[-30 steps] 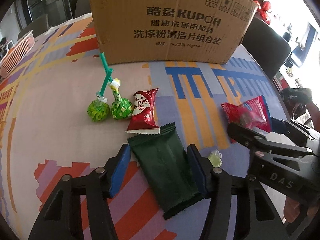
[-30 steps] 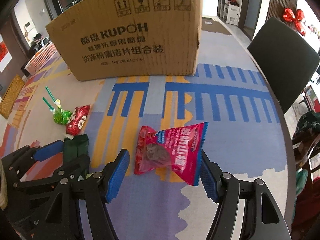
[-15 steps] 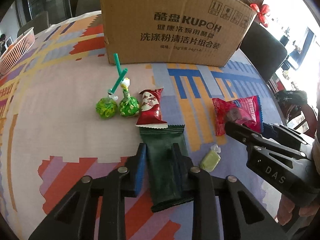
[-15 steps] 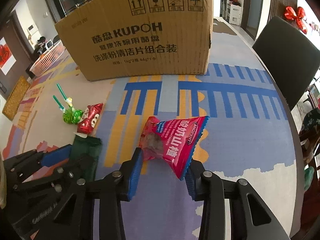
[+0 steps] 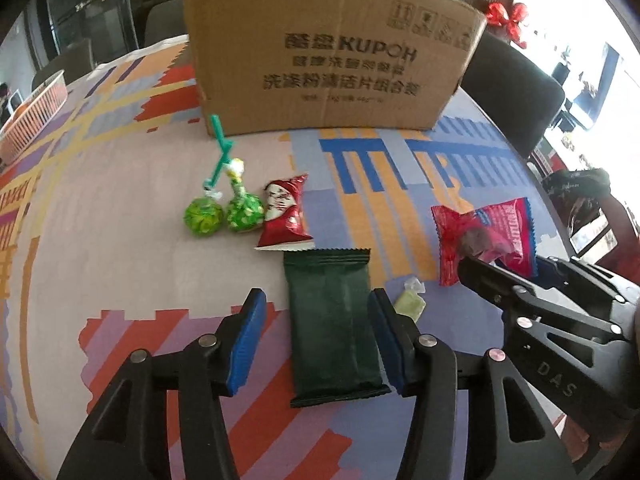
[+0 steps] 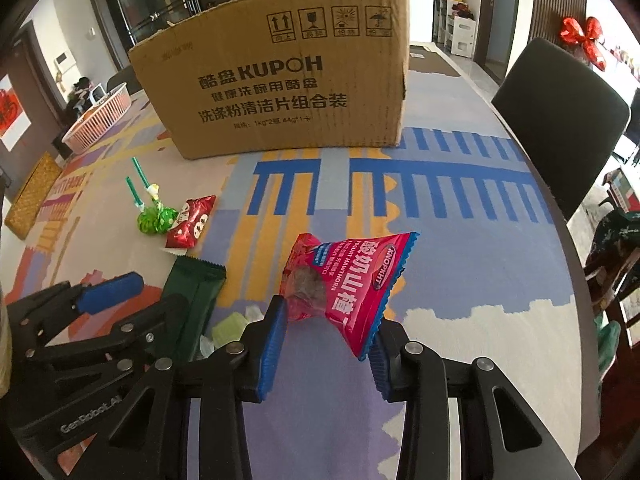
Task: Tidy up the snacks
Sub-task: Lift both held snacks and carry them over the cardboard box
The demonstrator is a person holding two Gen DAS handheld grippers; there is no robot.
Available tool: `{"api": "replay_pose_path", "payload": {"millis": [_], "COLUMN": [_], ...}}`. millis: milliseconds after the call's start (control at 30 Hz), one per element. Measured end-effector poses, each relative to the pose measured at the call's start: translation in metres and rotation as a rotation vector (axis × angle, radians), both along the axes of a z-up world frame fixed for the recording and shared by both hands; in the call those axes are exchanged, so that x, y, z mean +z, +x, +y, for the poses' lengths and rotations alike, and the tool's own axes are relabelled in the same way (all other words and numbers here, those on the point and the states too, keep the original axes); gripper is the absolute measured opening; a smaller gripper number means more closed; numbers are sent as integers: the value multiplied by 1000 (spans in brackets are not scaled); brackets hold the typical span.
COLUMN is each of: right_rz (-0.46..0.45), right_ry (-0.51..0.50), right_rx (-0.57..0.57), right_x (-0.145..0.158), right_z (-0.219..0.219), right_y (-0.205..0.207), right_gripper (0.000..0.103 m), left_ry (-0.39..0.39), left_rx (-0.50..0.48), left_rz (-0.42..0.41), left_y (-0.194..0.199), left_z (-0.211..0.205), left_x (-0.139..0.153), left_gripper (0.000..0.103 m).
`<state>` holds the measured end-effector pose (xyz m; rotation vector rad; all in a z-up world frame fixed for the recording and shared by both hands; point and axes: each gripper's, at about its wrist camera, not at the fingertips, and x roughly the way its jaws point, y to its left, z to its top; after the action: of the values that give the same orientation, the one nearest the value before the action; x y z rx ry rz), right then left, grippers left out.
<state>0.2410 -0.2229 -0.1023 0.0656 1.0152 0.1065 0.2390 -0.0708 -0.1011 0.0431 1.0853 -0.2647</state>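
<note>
A dark green snack packet [image 5: 332,320] lies flat on the patterned table, between the blue pads of my left gripper [image 5: 316,300]. Its jaws are opening, and the left pad stands clear of the packet. My right gripper [image 6: 330,320] is shut on a pink hawthorn snack packet [image 6: 352,276] and holds it tilted just above the table. In the left wrist view that pink packet [image 5: 488,232] shows at the right. Two green lollipops [image 5: 222,216] and a small red packet [image 5: 284,216] lie beyond the green one. A pale green candy [image 5: 408,304] rests by the left gripper's right finger.
A big cardboard box [image 5: 328,60] stands upright across the back of the table. A pink basket [image 5: 36,116] sits at the far left edge. A dark chair [image 6: 560,120] stands at the table's right rim, and a woven mat [image 6: 32,196] lies at the left.
The left gripper closed on the dark green packet, then spread again, and the packet stays on the table. The right gripper closed on the pink packet and lifted it slightly.
</note>
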Motion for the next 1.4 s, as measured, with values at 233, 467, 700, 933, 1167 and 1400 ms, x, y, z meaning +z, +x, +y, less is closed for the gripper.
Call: {"api": "replay_pose_path", "payload": {"millis": [233, 467, 700, 933, 1167, 1400], "right_rz": [3, 4, -21, -75, -156, -217], "right_ry": [3, 7, 17, 24, 37, 51], "right_rx": [-11, -5, 6, 4, 4, 10], "right_x": [-3, -4, 8, 32, 68, 98], "right_z": [-7, -7, -2, 0, 5, 12], "right_y": [-2, -5, -10, -21, -28, -17], "right_gripper": [39, 39, 39, 39, 39, 39], "left_ry": [44, 39, 1, -35, -49, -70], "left_rx": [-22, -32, -15, -4, 3, 16], "left_rz": [0, 2, -57, -126, -214, -269], "left_y": [-1, -3, -12, -23, -28, -11], "left_z": [-15, -14, -5, 4, 13, 23], "left_x": [-12, -11, 16, 50, 89, 121], "left_gripper": [52, 45, 45, 45, 45, 45]}}
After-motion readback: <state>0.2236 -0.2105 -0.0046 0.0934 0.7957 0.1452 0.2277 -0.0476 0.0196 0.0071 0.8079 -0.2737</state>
